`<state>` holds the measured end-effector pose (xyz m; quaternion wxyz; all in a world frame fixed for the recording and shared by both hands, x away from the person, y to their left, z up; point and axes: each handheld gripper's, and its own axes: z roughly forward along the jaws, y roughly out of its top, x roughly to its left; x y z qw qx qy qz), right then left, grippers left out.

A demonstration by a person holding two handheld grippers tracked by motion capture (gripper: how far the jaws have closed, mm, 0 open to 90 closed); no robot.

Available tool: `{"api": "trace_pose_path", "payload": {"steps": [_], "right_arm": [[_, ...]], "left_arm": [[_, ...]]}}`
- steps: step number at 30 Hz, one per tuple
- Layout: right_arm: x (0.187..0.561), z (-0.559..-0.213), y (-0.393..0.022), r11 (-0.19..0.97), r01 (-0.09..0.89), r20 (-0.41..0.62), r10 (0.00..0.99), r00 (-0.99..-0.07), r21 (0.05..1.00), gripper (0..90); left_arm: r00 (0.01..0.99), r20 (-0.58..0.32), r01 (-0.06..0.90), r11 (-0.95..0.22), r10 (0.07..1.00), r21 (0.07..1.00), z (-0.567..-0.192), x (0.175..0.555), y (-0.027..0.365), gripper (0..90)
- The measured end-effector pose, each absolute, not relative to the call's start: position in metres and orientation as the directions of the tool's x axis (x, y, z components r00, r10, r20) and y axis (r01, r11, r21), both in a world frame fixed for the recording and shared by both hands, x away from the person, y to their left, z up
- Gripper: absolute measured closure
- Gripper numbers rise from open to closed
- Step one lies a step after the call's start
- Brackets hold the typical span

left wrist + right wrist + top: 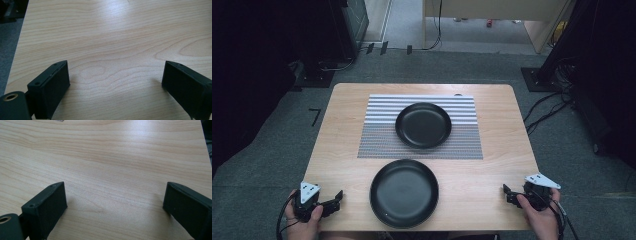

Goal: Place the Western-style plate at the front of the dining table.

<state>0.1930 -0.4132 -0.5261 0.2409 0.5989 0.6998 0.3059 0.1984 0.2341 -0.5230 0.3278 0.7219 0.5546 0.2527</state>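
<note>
**A:** What is on the table?

**B:** A light wooden table (pixel 492 165) seen from above. A grey striped placemat (pixel 377 135) lies across its middle and far part. One black plate (pixel 423 125) sits on the mat, a little right of the mat's centre. A second, slightly larger-looking black plate (pixel 404 193) sits on bare wood near the person's edge, just clear of the mat's near border. Both plates look empty.

**A:** Where are the hands?

**B:** At the near corners. The left gripper (pixel 334 200) rests at the near left, held in the left hand (pixel 303 220), well to the left of the near plate. The right gripper (pixel 507 192) rests at the near right, held in the right hand (pixel 539 212), well apart from both plates.

**A:** Are the tongs holding anything?

**B:** No. In the left gripper view, the left gripper (pixel 115 82) has its jaws spread wide over bare wood grain. In the right gripper view, the right gripper (pixel 115 205) is likewise spread wide with bare wood between the jaws.

**A:** And around the table?

**B:** Grey carpet (pixel 267 165), with dark cables (pixel 547 110) on the right.
</note>
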Motion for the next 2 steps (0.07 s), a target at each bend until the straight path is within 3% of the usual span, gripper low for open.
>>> {"api": "trace_pose_path", "payload": {"steps": [2], "right_arm": [[0.1931,-0.5261,-0.4133,0.096,0.69,0.028,0.986,-0.167,0.717,4.1]], "left_arm": [[0.257,0.001,0.635,-0.17,0.966,0.754,-0.523,0.1984,0.2341,7.4]]}}
